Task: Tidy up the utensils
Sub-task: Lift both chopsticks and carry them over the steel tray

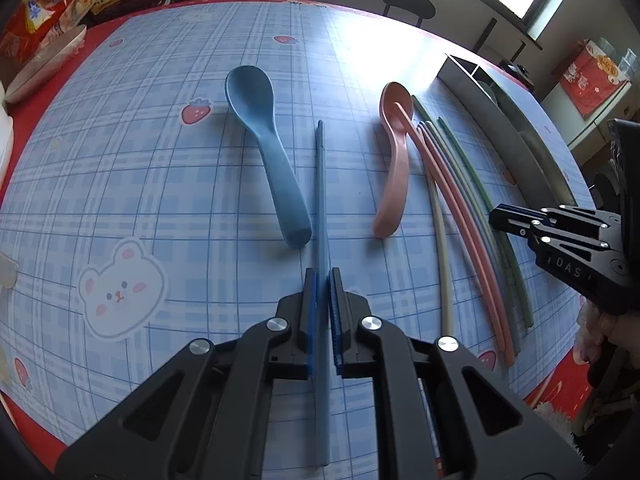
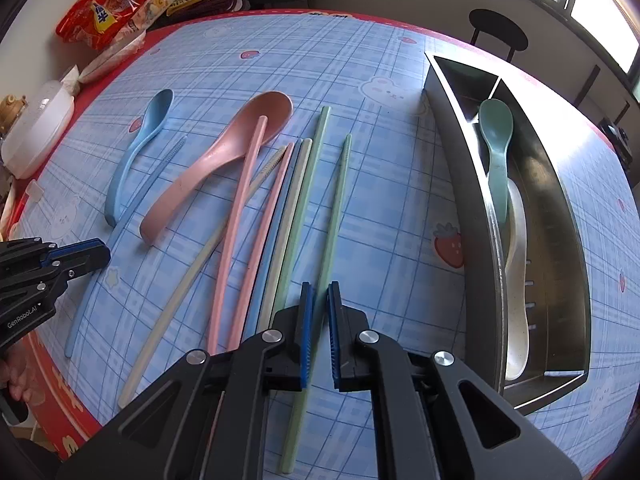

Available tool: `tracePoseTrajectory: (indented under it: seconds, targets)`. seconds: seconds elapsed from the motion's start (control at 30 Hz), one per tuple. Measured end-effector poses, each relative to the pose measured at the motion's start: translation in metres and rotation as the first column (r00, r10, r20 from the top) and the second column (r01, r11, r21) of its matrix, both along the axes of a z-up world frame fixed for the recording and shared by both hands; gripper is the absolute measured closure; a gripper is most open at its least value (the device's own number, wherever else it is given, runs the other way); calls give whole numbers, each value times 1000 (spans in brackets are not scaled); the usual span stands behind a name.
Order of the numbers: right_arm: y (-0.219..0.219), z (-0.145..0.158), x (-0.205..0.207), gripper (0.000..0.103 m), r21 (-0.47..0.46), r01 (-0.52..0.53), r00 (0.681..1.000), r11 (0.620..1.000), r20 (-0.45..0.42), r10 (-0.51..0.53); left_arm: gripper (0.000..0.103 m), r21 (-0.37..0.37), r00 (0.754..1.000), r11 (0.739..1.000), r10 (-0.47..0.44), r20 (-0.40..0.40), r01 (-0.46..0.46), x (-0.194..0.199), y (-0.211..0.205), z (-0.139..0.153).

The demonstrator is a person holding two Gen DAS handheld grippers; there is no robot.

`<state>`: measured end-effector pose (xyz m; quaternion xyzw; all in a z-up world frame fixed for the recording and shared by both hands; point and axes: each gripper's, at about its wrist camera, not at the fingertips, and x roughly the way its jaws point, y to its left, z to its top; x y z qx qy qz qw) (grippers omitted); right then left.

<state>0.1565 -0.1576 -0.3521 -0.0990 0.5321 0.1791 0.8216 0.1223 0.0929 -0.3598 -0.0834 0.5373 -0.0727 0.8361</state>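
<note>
Here, slender matte blue chopstick point(image 1: 321, 200).

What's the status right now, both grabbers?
Left gripper shut on blue chopstick. Right gripper shut on green chopstick. Metal tray open, nothing blocking.

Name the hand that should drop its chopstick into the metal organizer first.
Right, probably. The right gripper, shut on a green chopstick, sits just beside the metal organizer. The left gripper, shut on a blue chopstick, has the other loose chopsticks between it and the organizer.
</note>
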Motion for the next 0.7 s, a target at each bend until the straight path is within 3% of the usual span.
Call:
tracePoseTrajectory:
  seconds: [0.07, 0.23, 0.47, 0.7]
  targets:
    - [-3, 3, 3, 97, 13, 16, 1000, 1000, -21, -16, 93, -64, 1000, 998, 22, -5, -22, -2, 8, 2]
    - [-8, 28, -12, 97, 108, 4, 1000, 994, 23, -6, 93, -125, 997, 991, 58, 50, -51, -18, 21, 25]
    - [-23, 40, -45, 97, 213, 7, 1000, 977, 17, -11, 93, -266, 994, 960, 100, 42, -85, -48, 24, 38]
    - [-37, 36, -51, 97, 238, 43, 999, 970, 4, -45, 93, -262, 997, 963, 72, 21, -64, -49, 6, 38]
